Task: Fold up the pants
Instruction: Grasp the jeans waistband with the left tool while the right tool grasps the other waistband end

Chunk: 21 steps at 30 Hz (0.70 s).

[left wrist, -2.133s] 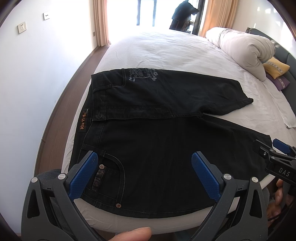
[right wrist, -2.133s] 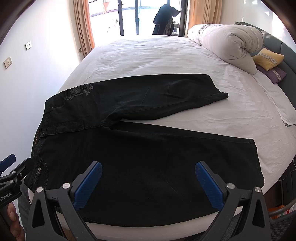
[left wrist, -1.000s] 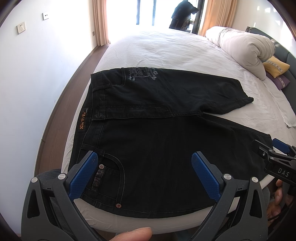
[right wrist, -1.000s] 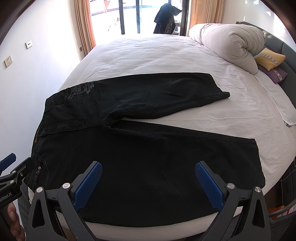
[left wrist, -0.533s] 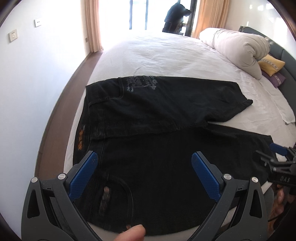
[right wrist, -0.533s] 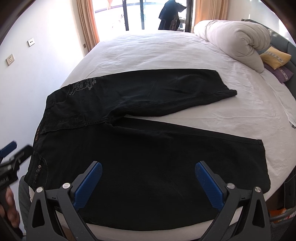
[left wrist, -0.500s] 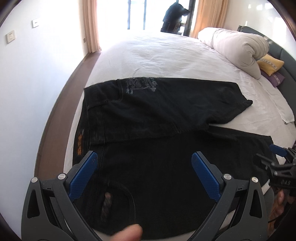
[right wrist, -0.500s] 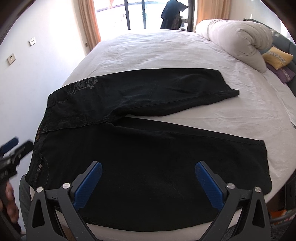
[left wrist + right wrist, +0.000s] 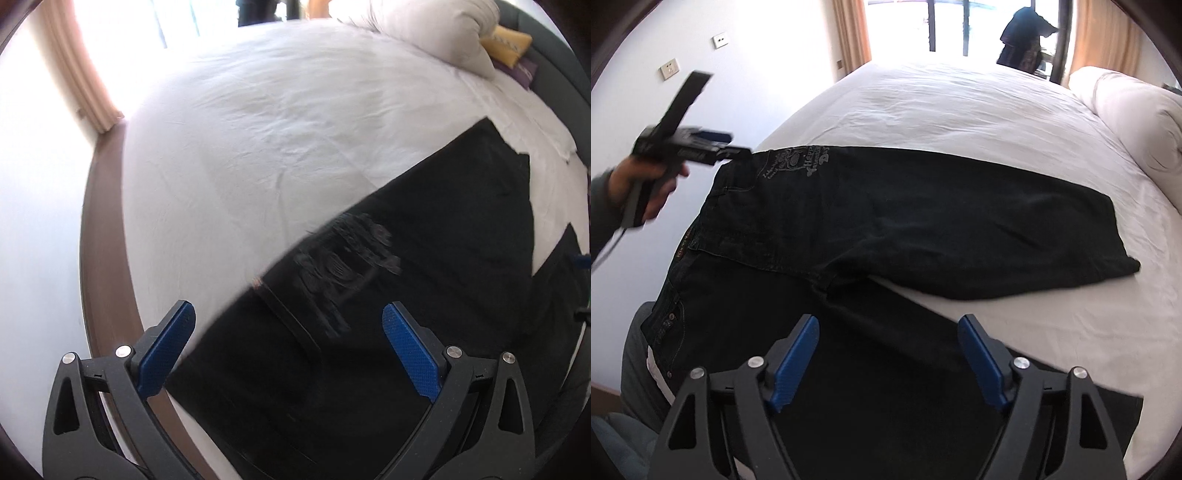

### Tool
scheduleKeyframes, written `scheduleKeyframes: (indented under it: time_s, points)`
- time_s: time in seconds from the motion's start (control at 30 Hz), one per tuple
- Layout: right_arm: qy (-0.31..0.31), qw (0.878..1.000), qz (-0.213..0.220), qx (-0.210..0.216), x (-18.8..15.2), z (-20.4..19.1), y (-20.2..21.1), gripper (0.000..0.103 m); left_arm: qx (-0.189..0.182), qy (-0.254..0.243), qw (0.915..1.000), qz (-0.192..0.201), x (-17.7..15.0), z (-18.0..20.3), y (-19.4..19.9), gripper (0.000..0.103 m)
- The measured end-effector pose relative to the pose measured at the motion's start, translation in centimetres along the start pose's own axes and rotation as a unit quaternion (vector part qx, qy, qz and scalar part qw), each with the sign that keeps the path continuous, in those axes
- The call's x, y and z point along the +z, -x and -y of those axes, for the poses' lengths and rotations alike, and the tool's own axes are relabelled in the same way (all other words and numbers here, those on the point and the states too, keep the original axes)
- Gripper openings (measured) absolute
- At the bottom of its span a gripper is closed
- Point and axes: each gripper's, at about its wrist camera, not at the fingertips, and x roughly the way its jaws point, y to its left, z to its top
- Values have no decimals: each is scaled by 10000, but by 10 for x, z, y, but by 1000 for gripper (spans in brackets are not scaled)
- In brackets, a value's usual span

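Black pants [image 9: 923, 221] lie flat on the white bed [image 9: 960, 122], waistband to the left, both legs running right. A grey print [image 9: 798, 162] marks the far hip. In the left wrist view my left gripper [image 9: 288, 350] stands open above the pants' [image 9: 424, 258] far waistband corner, nothing between its blue pads [image 9: 166, 350]. The right wrist view shows that left gripper [image 9: 733, 147], held by a hand [image 9: 646, 184], at this corner. My right gripper [image 9: 888, 362] hovers over the near leg by the crotch. Its jaws are closing, and the pads [image 9: 794, 362] are not pressing on cloth.
A rolled white duvet [image 9: 1126, 122] lies at the bed's right end, with a yellow pillow [image 9: 509, 40] and a purple one behind it. A wooden floor strip [image 9: 107, 229] and white wall run along the left. Curtains and a bright window [image 9: 960, 26] are beyond.
The left gripper has swung from the near waistband across to the far waistband corner and rolled. The right gripper has moved in over the crotch area, and its jaws have narrowed.
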Motion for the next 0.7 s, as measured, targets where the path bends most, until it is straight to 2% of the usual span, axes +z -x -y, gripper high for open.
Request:
scheduleKeyframes:
  time_s: [0.03,0.1,0.17,0.33,0.37,0.53,0.7]
  points:
    - [44,10000,-28,45,4,3,-4,75,-127,-175,9996,-168,7,-6,-10,102]
    - [149,9997,-81,146,14,7,-14,75,-298,-517,9967,-550,18,-14,-31,94]
    - [231,9994,-102,230,19,8,-21,75,-456,-680,9938,-757,23,-19,-44,82]
    - [327,9986,-226,358,26,11,-42,75,-937,-666,9884,-992,36,-30,-65,61]
    - [340,9983,-251,390,27,10,-46,74,-973,-641,9880,-1015,38,-30,-68,57]
    - [432,9976,-273,470,30,6,-54,73,-894,-623,9870,-1185,43,-23,-85,56]
    - [549,9969,-285,483,41,7,-57,69,-993,-550,9855,-1259,42,-14,-91,31]
